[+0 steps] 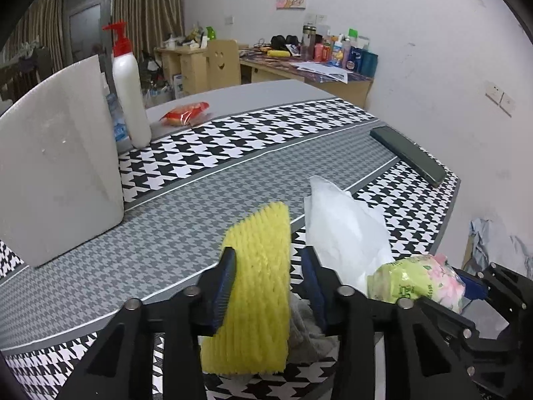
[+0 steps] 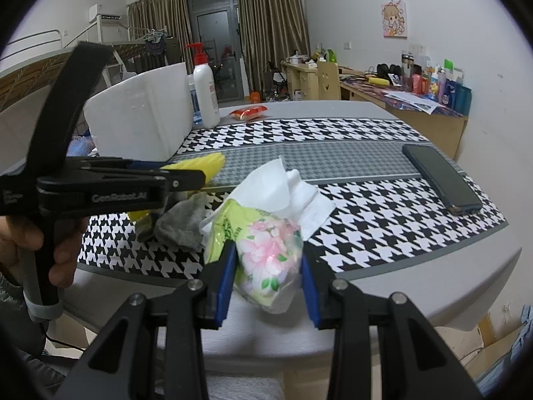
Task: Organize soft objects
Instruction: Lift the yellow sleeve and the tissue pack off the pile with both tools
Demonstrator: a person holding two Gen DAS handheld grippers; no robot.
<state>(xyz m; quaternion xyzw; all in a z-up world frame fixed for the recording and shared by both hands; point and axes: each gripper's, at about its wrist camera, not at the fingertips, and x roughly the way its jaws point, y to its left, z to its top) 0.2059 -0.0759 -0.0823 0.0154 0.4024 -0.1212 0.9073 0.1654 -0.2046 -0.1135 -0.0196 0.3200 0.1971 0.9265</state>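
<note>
A yellow foam net sleeve (image 1: 256,283) stands between the jaws of my left gripper (image 1: 269,260). The left pad touches it and a gap shows at the right pad, so the gripper is open. Under it lies a grey cloth (image 1: 306,336). My right gripper (image 2: 266,256) is shut on a green and pink flowered tissue pack (image 2: 263,243), held above the table's near edge. A loose white tissue (image 2: 283,186) sticks out of the pack's top. In the right wrist view the left gripper (image 2: 186,173) comes in from the left over the grey cloth (image 2: 183,220), with the yellow sleeve (image 2: 213,161) at its tip.
A white foam box (image 1: 60,173) stands at the left on the houndstooth table cover (image 1: 233,143). A pump bottle (image 1: 130,100) and a red snack packet (image 1: 186,115) lie behind it. A dark phone (image 1: 409,153) lies at the right. A hand (image 2: 20,233) holds the left gripper's handle.
</note>
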